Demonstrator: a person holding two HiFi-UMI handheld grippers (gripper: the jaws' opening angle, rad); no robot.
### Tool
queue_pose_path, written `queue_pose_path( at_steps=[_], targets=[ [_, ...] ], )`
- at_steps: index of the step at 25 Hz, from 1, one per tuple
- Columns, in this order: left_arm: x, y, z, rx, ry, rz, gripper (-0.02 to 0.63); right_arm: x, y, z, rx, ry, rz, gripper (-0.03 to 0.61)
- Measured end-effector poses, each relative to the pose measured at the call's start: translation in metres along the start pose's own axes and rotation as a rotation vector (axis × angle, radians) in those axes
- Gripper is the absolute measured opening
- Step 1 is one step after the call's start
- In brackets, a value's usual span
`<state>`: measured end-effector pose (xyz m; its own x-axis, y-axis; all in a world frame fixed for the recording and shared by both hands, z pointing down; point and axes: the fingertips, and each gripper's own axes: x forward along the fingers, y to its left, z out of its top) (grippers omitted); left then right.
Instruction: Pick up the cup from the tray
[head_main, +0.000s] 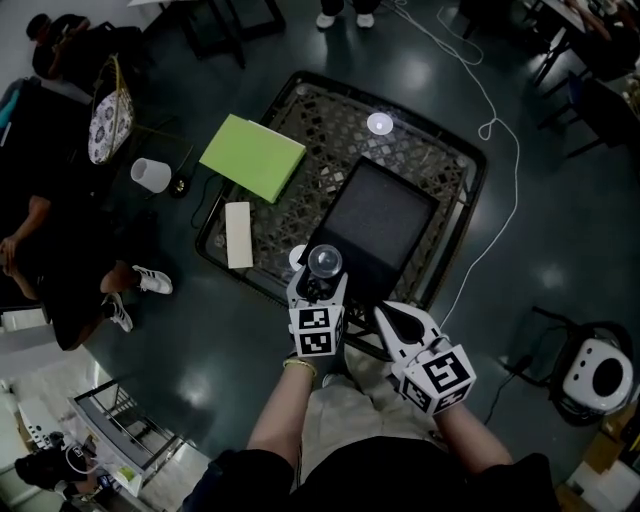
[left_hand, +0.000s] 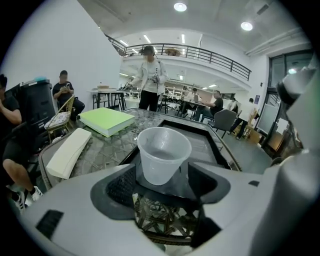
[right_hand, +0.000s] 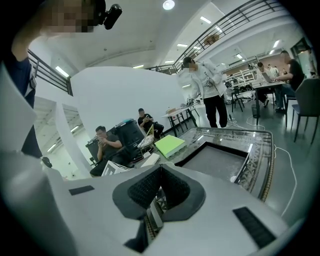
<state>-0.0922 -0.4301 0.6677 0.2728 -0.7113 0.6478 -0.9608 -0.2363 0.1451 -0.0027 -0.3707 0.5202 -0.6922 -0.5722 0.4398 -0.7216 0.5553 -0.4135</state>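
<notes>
A clear plastic cup (head_main: 324, 262) stands upright on the near left corner of the black tray (head_main: 375, 225). My left gripper (head_main: 318, 287) is open, one jaw on either side of the cup. In the left gripper view the cup (left_hand: 162, 155) sits between the spread pads (left_hand: 119, 186), with a gap showing on both sides. To the right, at the table's near edge, my right gripper (head_main: 398, 322) is shut with nothing in it. Its pads (right_hand: 172, 189) meet in the right gripper view, with the tray (right_hand: 220, 157) beyond them.
The tray lies on a glass-topped wicker table (head_main: 455, 160). A green book (head_main: 252, 156), a white box (head_main: 238, 234) and a small white disc (head_main: 379, 124) lie on it too. Another white cup (head_main: 150, 174) stands off the table at left, near seated people. A cable (head_main: 500, 110) crosses the floor.
</notes>
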Motion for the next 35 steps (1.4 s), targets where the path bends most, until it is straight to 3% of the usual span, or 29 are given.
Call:
queue_pose_path(
  at_steps=[8,16,35],
  targets=[
    [0.015,0.005,0.007,0.052,0.039,0.063,0.3,-0.003,-0.01,-0.01,0.025,0.011,-0.015,0.012],
    [0.01,0.006,0.003,0.055,0.047,0.057,0.278,-0.008,-0.006,-0.013,0.028,-0.002,-0.022,0.012],
    [-0.095,-0.018,-0.003,0.034,-0.027,-0.017,0.273,-0.047,0.057,-0.025,-0.015,-0.071,-0.041,0.012]
  ],
)
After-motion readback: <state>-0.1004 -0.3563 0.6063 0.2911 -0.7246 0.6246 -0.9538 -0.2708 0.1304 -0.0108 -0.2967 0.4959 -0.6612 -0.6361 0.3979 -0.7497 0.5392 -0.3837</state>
